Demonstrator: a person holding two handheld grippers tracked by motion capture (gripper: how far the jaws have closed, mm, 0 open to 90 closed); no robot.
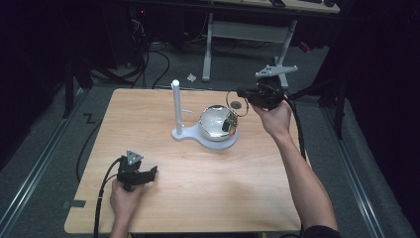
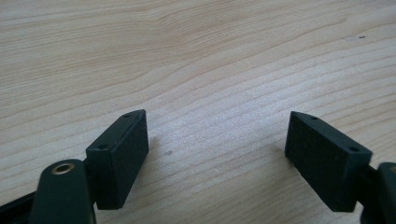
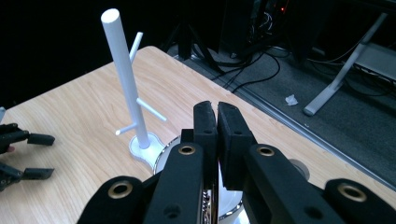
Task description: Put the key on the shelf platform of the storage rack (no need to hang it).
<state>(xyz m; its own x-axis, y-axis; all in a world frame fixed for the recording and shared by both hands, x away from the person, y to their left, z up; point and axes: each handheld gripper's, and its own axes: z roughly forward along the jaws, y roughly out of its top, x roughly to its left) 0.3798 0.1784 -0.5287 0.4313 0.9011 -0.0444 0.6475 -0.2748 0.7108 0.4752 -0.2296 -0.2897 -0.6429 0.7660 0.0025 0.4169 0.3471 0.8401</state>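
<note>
The left gripper (image 1: 151, 173) rests low at the lower left of the high view, on the wooden table (image 1: 208, 198). In its own view, the left gripper (image 2: 217, 154) has its jaws spread wide with only bare wood grain between them.

At the upper right of the high view, the right gripper (image 1: 241, 93) is raised above the table's far side. Its jaws are pressed together (image 3: 217, 116), and a thin dark ring (image 1: 228, 103) hangs from them, just above a shiny metal bowl (image 1: 213, 121).

The ring seems meant for the white peg stand (image 1: 176, 106), whose post (image 3: 123, 70) rises at centre. The pick-up looks done and the hanging is still to do, since the pegs (image 3: 150, 109) are bare.

A small dark, multicoloured item (image 1: 229, 124) clings to the bowl's right side. The bowl sits on the stand's base between the ring and the post. The ring will likely have to be carried over the bowl to reach a peg.
</note>
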